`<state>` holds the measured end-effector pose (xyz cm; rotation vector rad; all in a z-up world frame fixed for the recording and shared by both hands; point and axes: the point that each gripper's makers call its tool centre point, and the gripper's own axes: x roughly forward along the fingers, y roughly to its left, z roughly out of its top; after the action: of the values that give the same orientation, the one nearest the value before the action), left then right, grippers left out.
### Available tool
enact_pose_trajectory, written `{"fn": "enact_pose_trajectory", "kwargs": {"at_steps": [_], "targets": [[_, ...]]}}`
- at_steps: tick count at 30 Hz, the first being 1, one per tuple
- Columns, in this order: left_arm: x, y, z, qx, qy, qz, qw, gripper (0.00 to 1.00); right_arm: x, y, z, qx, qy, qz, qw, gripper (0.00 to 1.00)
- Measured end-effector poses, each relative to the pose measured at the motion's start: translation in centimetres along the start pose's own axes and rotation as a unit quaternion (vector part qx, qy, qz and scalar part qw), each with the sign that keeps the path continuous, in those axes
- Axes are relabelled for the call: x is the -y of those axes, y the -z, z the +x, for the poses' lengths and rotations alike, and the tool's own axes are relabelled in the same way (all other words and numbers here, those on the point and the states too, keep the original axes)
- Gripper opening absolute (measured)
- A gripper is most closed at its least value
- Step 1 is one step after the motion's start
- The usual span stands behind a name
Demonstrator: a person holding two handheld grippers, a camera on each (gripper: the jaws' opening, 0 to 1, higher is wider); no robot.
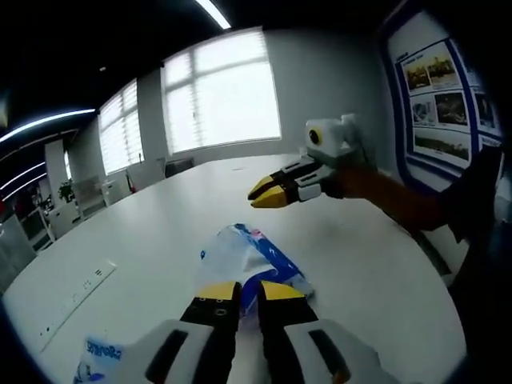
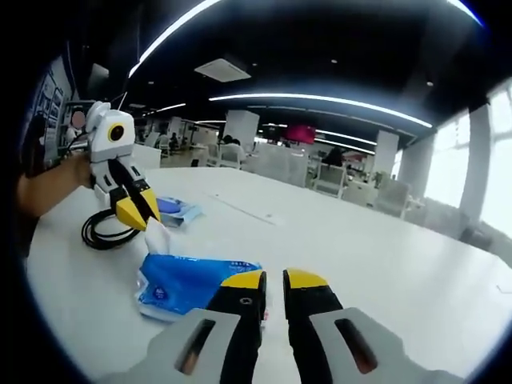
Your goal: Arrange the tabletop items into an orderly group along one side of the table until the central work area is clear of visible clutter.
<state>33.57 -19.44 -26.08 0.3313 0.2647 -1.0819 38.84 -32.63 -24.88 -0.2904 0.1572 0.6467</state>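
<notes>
Tidying looks barely begun: left gripper (image 2: 142, 214) pinches a tissue beside the blue pack (image 2: 188, 284), right gripper (image 2: 274, 282) nearly closed, empty; cable (image 2: 102, 232) and pouch (image 2: 176, 210) remain scattered.

A blue-and-white plastic tissue packet (image 2: 188, 286) lies crumpled flat on the white tabletop (image 2: 384, 248), a coiled black cable (image 2: 102, 230) and a smaller blue packet (image 2: 176, 210) beyond it.

Bright multi-pane windows (image 1: 220, 92) line the far wall beyond the round white table's (image 1: 160, 232) far edge. A blue-bordered poster board with photographs (image 1: 440, 88) hangs on the wall at its right. White office chairs and desks (image 2: 336, 178) stand past the table, under long ceiling light strips (image 2: 320, 102).
</notes>
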Motion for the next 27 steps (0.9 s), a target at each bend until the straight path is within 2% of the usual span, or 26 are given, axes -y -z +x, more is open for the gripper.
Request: {"fn": "enact_pose_trajectory", "kwargs": {"at_steps": [13,27], "targets": [[1.0,1.5,-0.2,-0.013,0.024,0.004,0.9996,0.10,0.0,1.3,1.1,-0.026,-0.024,0.001,0.9994,0.13],[0.9,2.4,0.2,-0.021,0.028,0.002,0.9994,0.10,-0.3,2.5,1.6,-0.040,-0.036,0.014,0.9985,0.13]]}}
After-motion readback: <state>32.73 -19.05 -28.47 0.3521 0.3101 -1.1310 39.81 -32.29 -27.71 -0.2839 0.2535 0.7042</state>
